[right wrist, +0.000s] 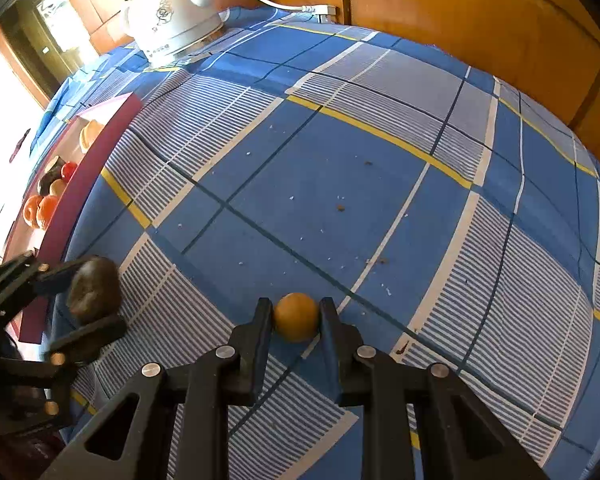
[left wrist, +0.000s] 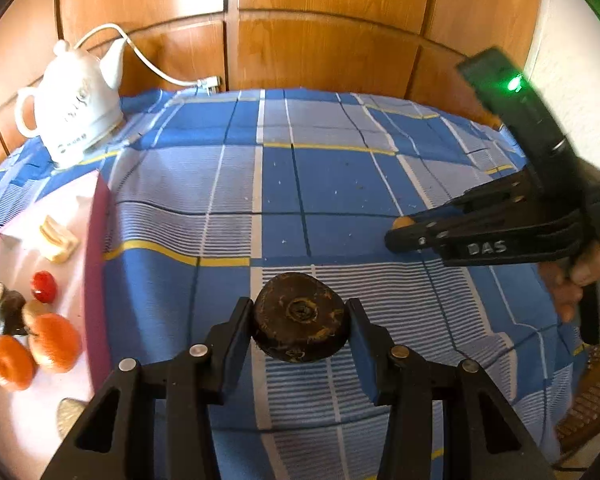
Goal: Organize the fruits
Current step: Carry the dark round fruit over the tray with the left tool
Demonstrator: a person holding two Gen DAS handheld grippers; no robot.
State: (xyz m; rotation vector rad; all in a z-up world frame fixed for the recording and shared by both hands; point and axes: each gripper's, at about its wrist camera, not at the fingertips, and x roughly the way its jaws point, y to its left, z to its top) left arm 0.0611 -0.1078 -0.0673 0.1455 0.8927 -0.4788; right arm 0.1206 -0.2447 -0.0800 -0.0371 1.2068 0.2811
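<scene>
My left gripper [left wrist: 300, 316] is shut on a dark brown round fruit [left wrist: 300, 318] and holds it just above the blue checked cloth; it also shows in the right wrist view [right wrist: 94, 292] at the left. My right gripper [right wrist: 296, 316] is shut on a small orange-yellow round fruit [right wrist: 296, 316]; in the left wrist view the right gripper [left wrist: 400, 230] is at the right with that fruit [left wrist: 402, 222] peeking out at its tips. A pink-rimmed white tray [left wrist: 98, 240] at the left holds two orange fruits [left wrist: 52, 344], a red one [left wrist: 44, 286] and others.
A white electric kettle [left wrist: 76, 108] with its cord stands at the back left of the table. Wooden panels [left wrist: 320, 40] rise behind the table. The blue checked cloth [right wrist: 340, 168] carries small crumbs. A wicker chair [left wrist: 592, 400] is at the right edge.
</scene>
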